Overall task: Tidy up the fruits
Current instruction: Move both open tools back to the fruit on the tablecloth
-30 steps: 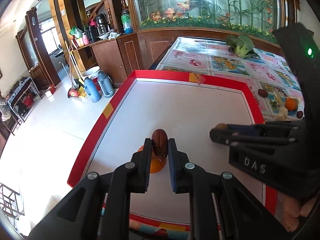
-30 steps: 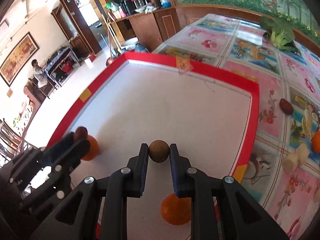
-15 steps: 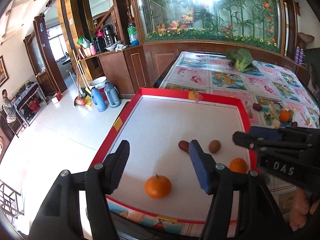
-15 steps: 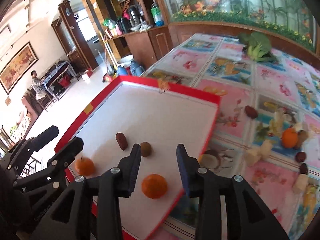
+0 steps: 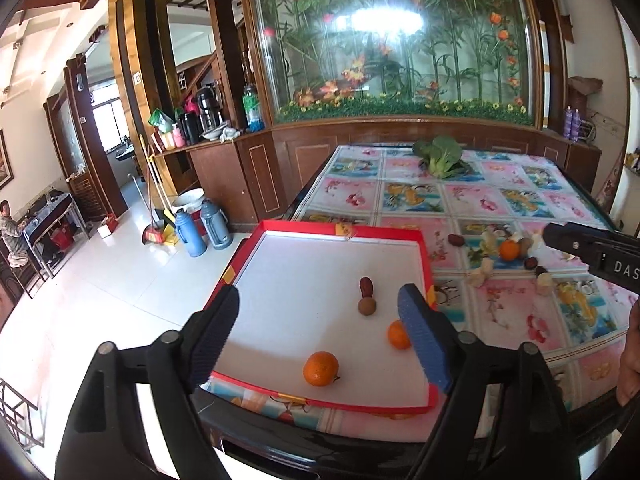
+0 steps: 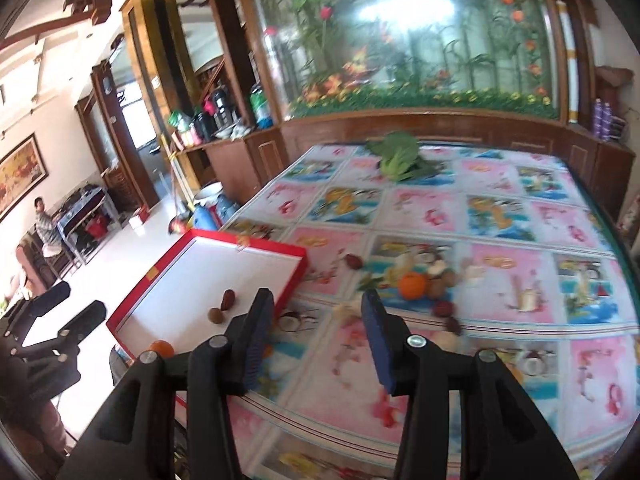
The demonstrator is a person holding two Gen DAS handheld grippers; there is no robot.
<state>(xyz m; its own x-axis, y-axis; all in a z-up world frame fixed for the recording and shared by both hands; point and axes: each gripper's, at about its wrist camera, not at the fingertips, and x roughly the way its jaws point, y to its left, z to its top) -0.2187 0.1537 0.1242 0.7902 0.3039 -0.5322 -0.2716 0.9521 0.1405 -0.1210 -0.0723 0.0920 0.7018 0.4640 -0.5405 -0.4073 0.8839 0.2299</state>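
Note:
A red-rimmed white tray (image 5: 426, 264) sits at the table's near left corner. In it lie two oranges (image 5: 320, 368) (image 5: 397, 334), a round brown fruit (image 5: 367, 306) and a dark red date (image 5: 365, 287). My left gripper (image 5: 320, 336) is open and empty, raised above the tray's near edge. My right gripper (image 6: 318, 336) is open and empty over the tablecloth, right of the tray (image 6: 298, 276). More fruit lies on the cloth: an orange (image 6: 412, 285), brown fruits (image 6: 436, 287), red dates (image 6: 442, 309) and pale pieces.
A green leafy vegetable (image 5: 439, 156) lies at the table's far side. The flowered tablecloth (image 6: 500, 216) covers the table. A wooden cabinet and aquarium wall stand behind. The floor on the left holds thermos jugs (image 5: 200, 228) and brooms.
Both grippers let go of their fruit, a date and a round brown fruit, into the tray, opened and pulled back upward. The right gripper swung right over the tablecloth.

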